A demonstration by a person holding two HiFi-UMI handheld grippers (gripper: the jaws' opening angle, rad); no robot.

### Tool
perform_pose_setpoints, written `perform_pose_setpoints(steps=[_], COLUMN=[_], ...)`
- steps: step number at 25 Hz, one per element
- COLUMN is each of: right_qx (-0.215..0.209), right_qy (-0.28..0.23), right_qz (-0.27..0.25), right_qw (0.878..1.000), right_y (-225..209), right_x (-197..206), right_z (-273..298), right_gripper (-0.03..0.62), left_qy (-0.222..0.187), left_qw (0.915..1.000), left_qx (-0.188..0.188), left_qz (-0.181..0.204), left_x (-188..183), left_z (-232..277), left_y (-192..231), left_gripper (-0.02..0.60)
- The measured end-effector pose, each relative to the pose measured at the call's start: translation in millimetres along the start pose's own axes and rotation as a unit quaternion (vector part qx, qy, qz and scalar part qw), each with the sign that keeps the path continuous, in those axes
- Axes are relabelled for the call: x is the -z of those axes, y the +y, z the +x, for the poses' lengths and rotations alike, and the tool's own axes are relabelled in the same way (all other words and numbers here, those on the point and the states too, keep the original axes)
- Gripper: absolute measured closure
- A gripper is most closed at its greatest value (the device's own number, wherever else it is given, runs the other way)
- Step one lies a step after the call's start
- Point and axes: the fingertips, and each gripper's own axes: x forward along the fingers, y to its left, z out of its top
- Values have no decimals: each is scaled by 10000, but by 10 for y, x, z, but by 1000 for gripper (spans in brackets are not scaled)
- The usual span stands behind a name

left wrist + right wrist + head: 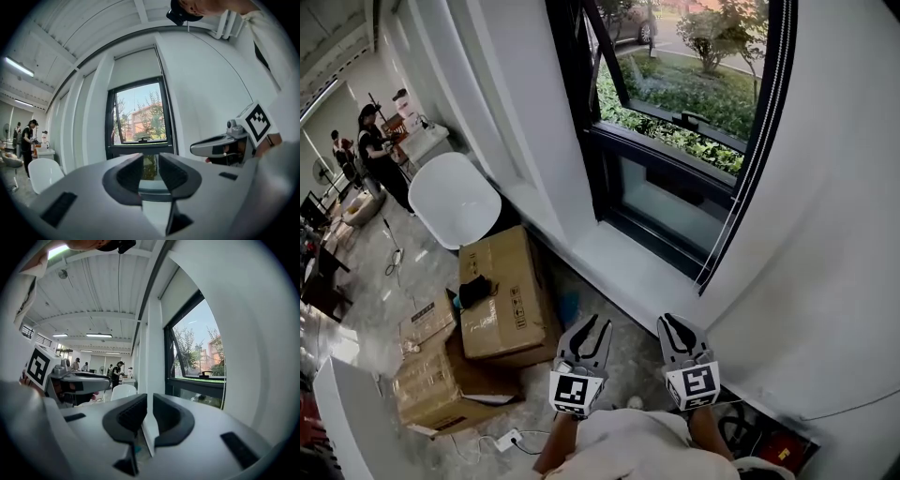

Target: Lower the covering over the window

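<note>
The black-framed window [675, 112] stands ahead with its lower sash tilted outward. A light roller blind [136, 65] covers only the top of it in the left gripper view. A white bead chain [739, 197] hangs down the window's right edge and shows thin in the right gripper view as the chain [225, 380]. My left gripper [598, 326] is held level below the sill, jaws open and empty [150, 161]. Beside it, my right gripper [673, 321] has its jaws a narrow gap apart with nothing between them [150, 401]. Neither touches the chain or the blind.
Cardboard boxes [502, 295] are stacked on the floor at left, with a white chair [453, 199] behind them. People [375, 155] stand at a counter far left. A white sill ledge [619, 262] runs under the window. Cables [750, 431] lie by the wall at lower right.
</note>
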Motion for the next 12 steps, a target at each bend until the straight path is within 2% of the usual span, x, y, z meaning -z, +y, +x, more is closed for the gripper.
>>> perform_pose_setpoints(steps=[12], right_qx=[169], right_qy=[-18], right_qz=[-25], right_qw=[9999], right_y=[-360], right_x=[-8], right_z=[310], right_gripper=[560], left_qy=[-128], left_qw=[9999], left_qx=[91], left_qz=[57], left_x=[-5], left_z=[478], left_y=[82], left_gripper=[474])
